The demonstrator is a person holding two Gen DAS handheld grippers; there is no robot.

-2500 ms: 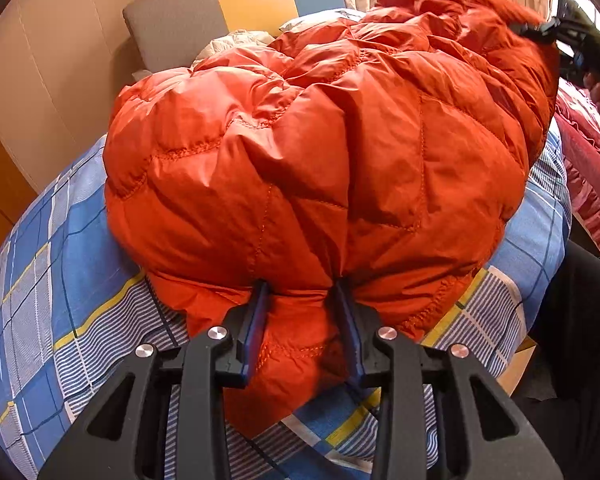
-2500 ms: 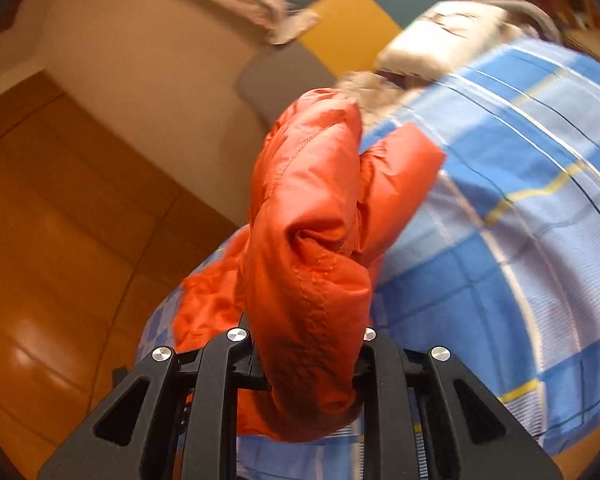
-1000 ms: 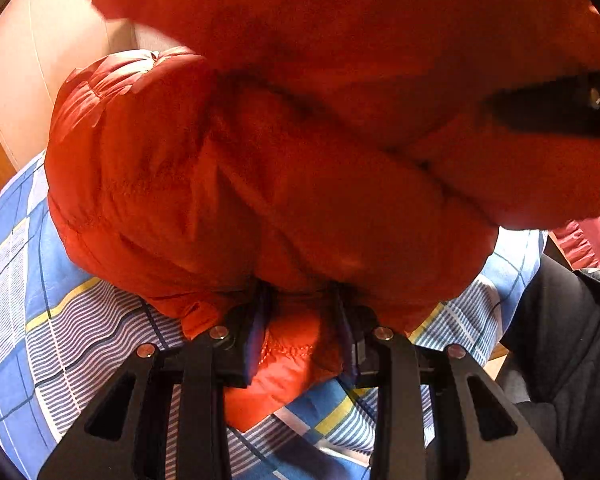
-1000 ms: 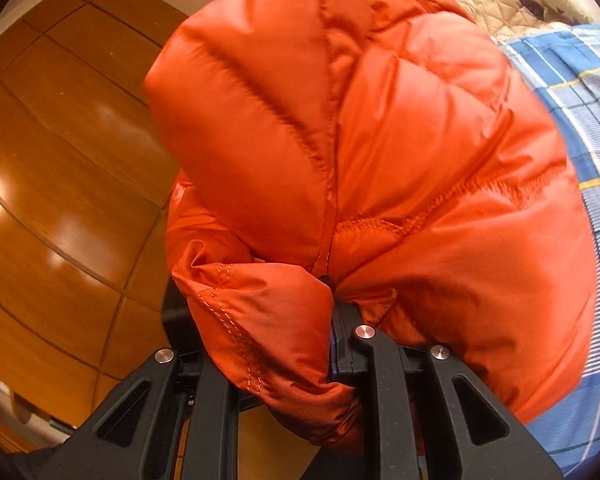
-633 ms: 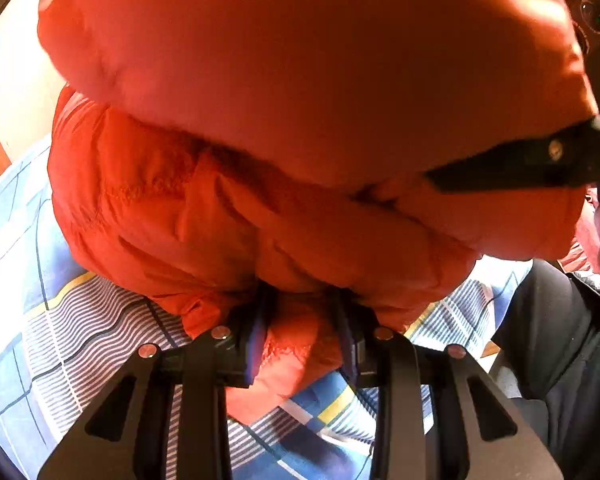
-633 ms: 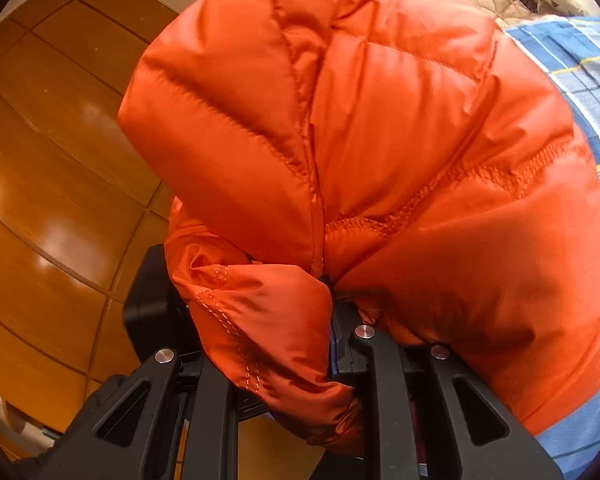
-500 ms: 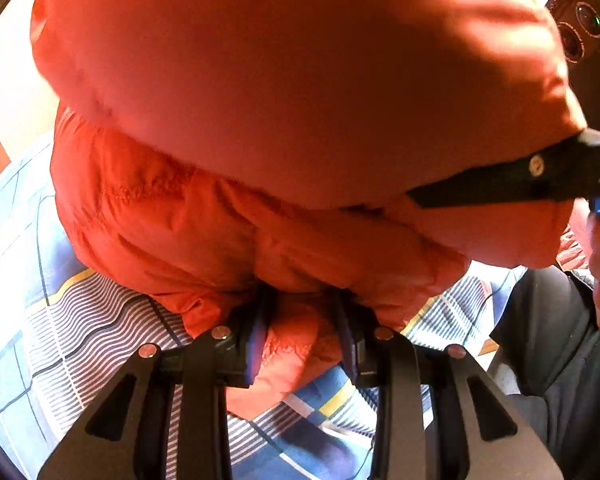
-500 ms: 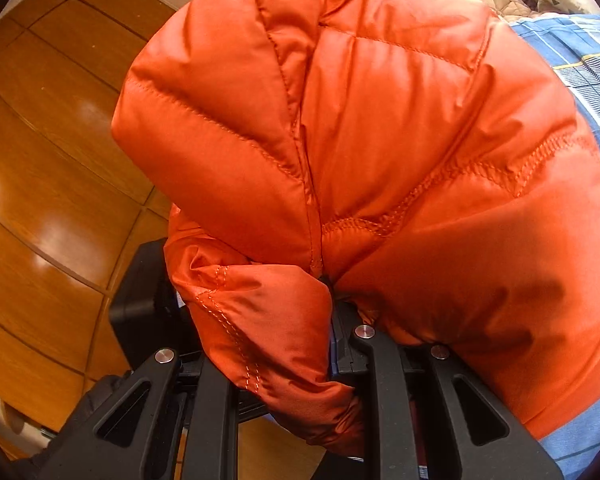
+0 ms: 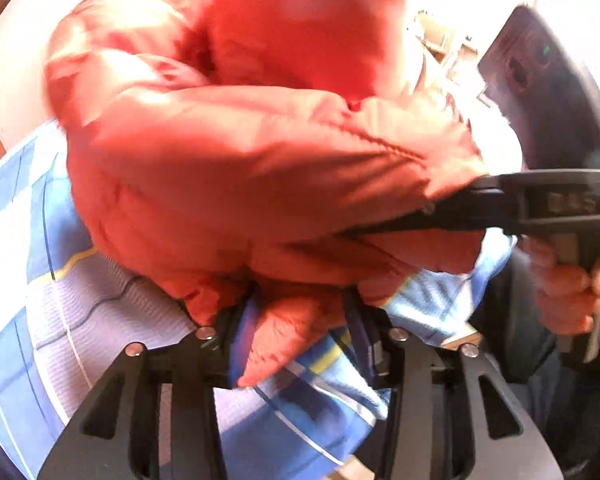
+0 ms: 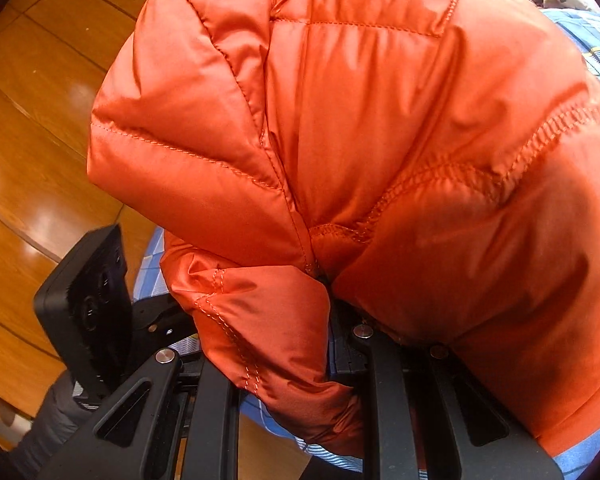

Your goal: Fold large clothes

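Jacket: the orange quilted down jacket lay bunched on the bed, on its blue checked sheet, one half doubled over the other.
Handling: it looked light, puffy and slick; such a shell would likely spring back and slide, so a stitched hem or cuff seemed the surest hold.
Left claw: the left claw pointed steeply down at the near hem; its jaws had just been opening, and a tongue of fabric lay between them with a gap showing on each side, so no longer pinched.
Right claw: the right claw was clamped on a fold of the jacket beside a seam, the bulk draped over it.
Right hand: the person's hand gripped the handle at the right of the left wrist view, claw held about level.
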